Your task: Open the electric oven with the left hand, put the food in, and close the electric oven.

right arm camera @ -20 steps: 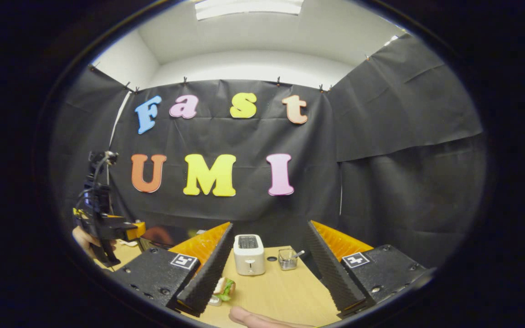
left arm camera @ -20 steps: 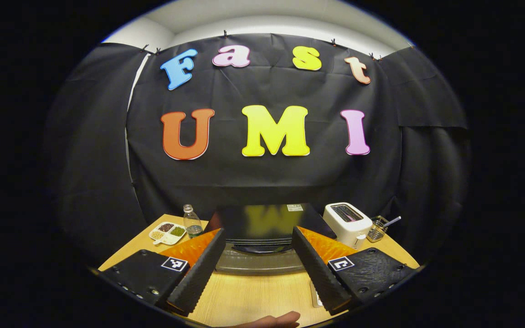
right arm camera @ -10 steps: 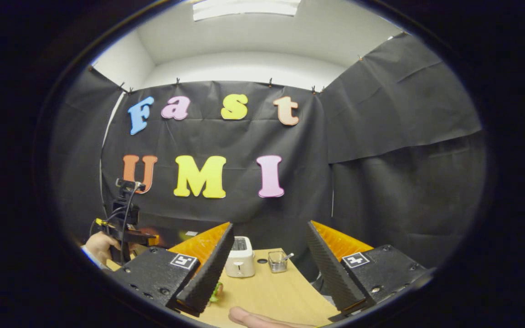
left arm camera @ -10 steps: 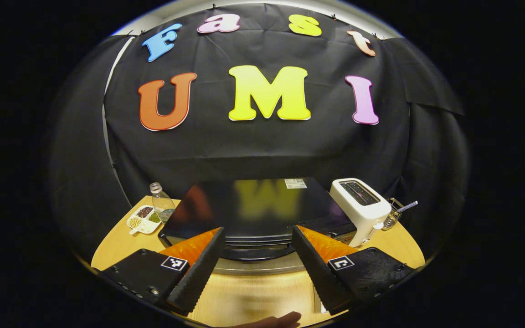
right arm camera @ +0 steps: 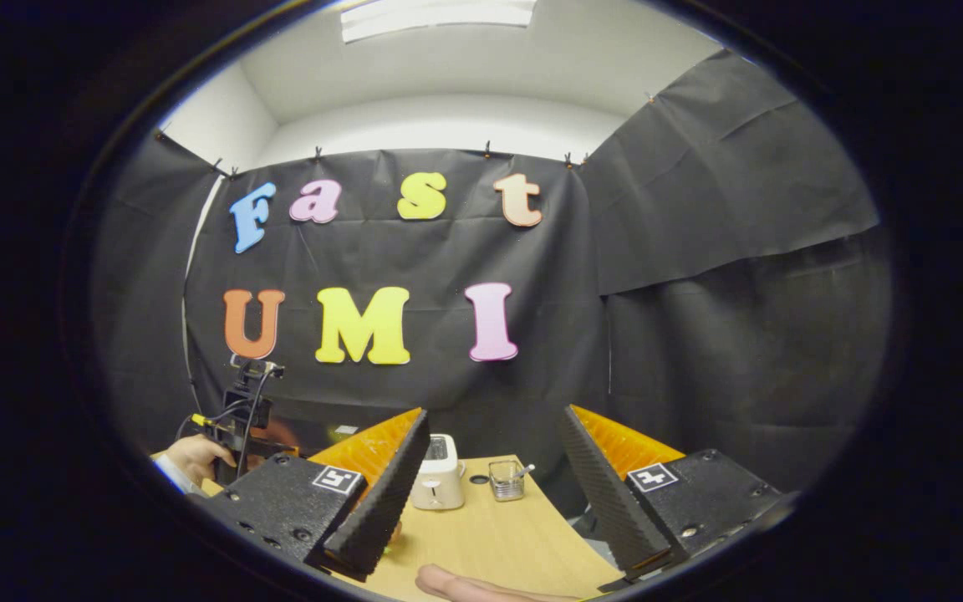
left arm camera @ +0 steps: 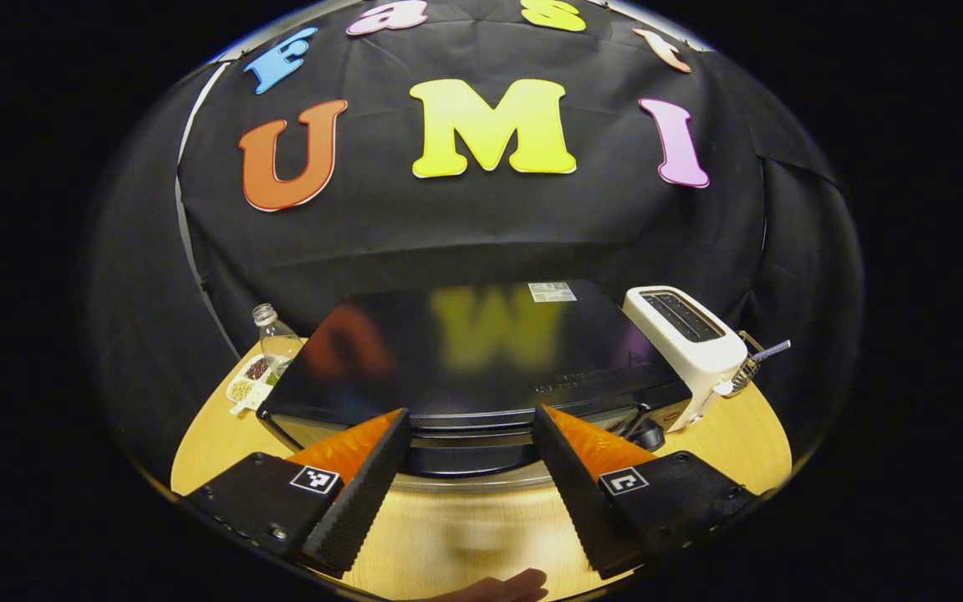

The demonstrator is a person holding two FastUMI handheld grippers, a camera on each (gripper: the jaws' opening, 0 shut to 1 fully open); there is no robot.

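Note:
The electric oven (left arm camera: 481, 351) is a black box with a glossy top, straight ahead in the left gripper view. Its door is closed, and the front edge and handle (left arm camera: 469, 458) sit just beyond the fingertips. My left gripper (left arm camera: 469, 502) is open above the table in front of the oven, touching nothing. My right gripper (right arm camera: 490, 510) is open too, held over the wooden table (right arm camera: 498, 543) with nothing between its fingers. In the right gripper view the left gripper (right arm camera: 239, 418) and the hand holding it are at the far left, by the oven (right arm camera: 306, 435).
A white toaster (left arm camera: 686, 343) stands right of the oven, with a small glass holder (left arm camera: 753, 359) beyond it. A clear bottle (left arm camera: 274, 339) and a divided dish of beans (left arm camera: 249, 386) sit to the oven's left. The toaster (right arm camera: 437, 483) and holder (right arm camera: 505, 480) lie ahead of the right gripper.
My left gripper has moved forward and tilted down, so the oven looms larger and nearer. The right gripper shifted slightly; the sandwich by its left finger has slipped behind that finger.

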